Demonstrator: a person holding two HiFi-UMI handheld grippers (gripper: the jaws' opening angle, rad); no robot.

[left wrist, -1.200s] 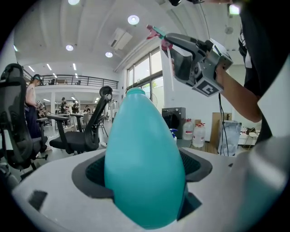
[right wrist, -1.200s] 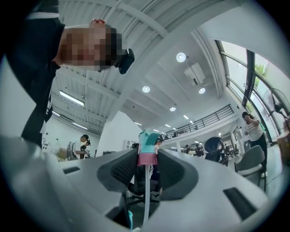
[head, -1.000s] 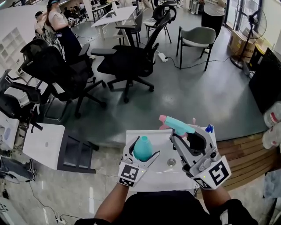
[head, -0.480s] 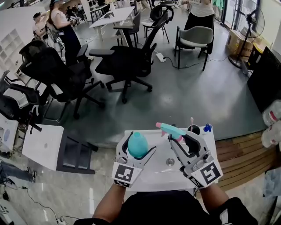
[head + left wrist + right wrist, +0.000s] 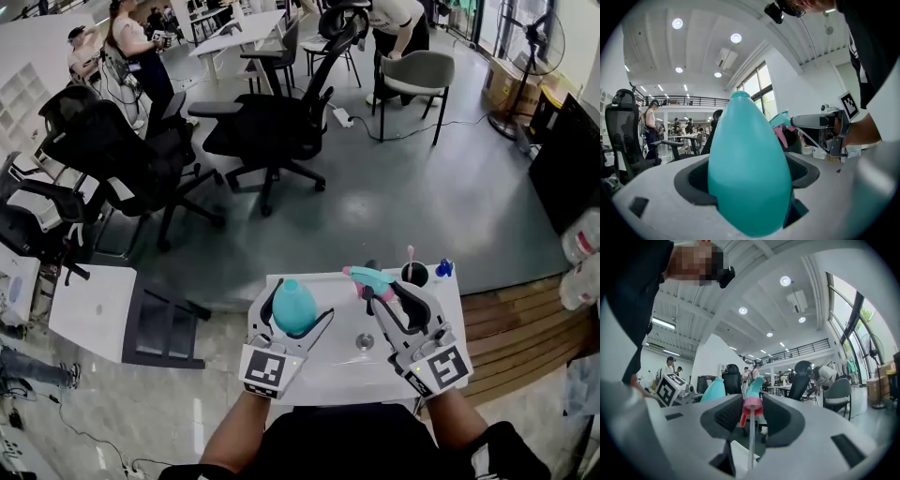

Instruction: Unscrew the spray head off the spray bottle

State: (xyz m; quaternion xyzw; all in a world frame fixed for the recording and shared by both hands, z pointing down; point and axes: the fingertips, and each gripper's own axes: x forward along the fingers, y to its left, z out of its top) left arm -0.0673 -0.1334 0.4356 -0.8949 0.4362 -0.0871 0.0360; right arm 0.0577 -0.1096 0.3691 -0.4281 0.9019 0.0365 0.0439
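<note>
White table (image 5: 330, 377) amid black office chairs (image 5: 272, 131)

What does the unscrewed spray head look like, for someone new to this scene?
Above the white table, find the right gripper. Its jaws clamp the teal plastic spray head, pink at trigger and collar. Unlike the smooth teal egg-shaped bottle in the left gripper, it trails a thin pale tube.

I am lowering the spray head (image 5: 368, 277) in my right gripper (image 5: 380, 292) toward the table (image 5: 314, 373). I am raising the bottle (image 5: 293, 302) in my left gripper (image 5: 296, 317) slightly.
</note>
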